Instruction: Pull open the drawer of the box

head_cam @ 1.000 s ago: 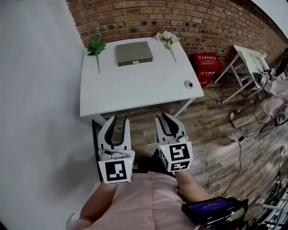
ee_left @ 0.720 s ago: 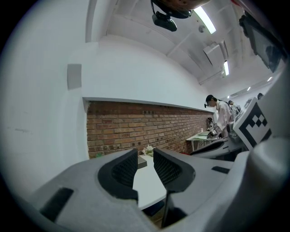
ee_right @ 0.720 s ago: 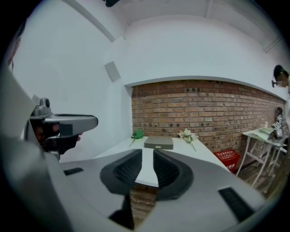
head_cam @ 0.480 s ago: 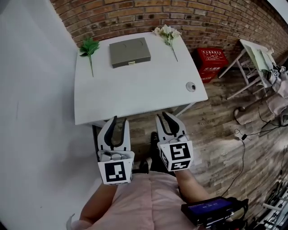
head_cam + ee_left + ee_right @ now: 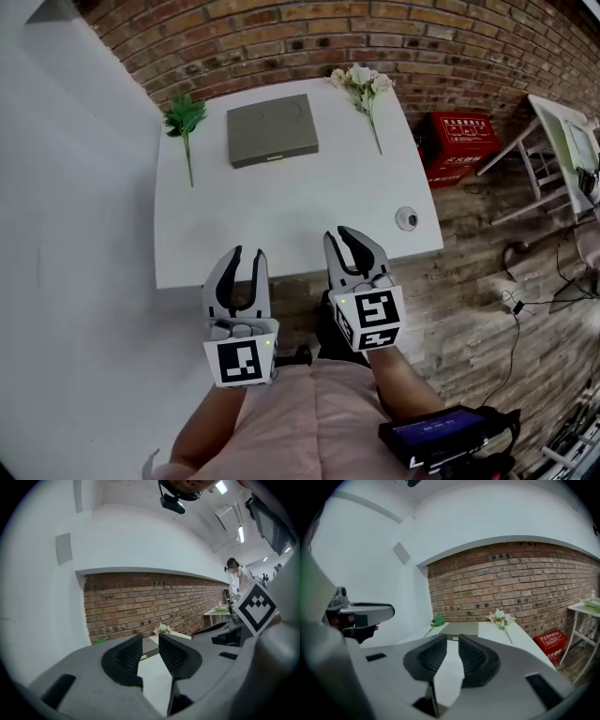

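A flat grey box lies at the back of the white table, with a small brass pull on its near side; the drawer looks closed. My left gripper and right gripper hover side by side over the table's near edge, well short of the box. Each stands open with a narrow gap and nothing between its pads. The left gripper view shows the box far off between that gripper's jaws. In the right gripper view the box also sits beyond that gripper.
A green sprig lies left of the box and white flowers right of it. A round cable hole is near the table's right edge. A red crate and a white stand are on the floor to the right.
Both grippers have moved forward, from over the floor in front of the table to over its near edge. The box has come nearer in view. The jaws look the same.
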The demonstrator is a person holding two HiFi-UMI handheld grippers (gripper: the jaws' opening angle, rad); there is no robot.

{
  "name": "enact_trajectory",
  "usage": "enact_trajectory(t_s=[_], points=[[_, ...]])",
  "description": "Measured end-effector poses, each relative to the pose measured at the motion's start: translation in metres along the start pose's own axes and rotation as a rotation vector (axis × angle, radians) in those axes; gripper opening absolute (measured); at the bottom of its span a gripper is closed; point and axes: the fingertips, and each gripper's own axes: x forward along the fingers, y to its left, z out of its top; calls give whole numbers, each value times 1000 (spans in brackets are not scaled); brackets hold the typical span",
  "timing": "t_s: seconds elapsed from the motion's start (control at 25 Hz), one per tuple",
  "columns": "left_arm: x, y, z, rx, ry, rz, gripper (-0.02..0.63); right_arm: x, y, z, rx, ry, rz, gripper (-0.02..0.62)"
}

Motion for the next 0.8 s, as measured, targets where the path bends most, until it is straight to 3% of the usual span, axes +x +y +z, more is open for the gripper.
enact_trajectory(t_s=[0.32, 0.8], points=[[46, 4, 23, 12, -18, 62, 114, 45, -29, 31, -32, -16, 73, 81], [72, 42, 24, -31, -23, 151, 114, 95, -24, 51, -76, -3, 143, 80]])
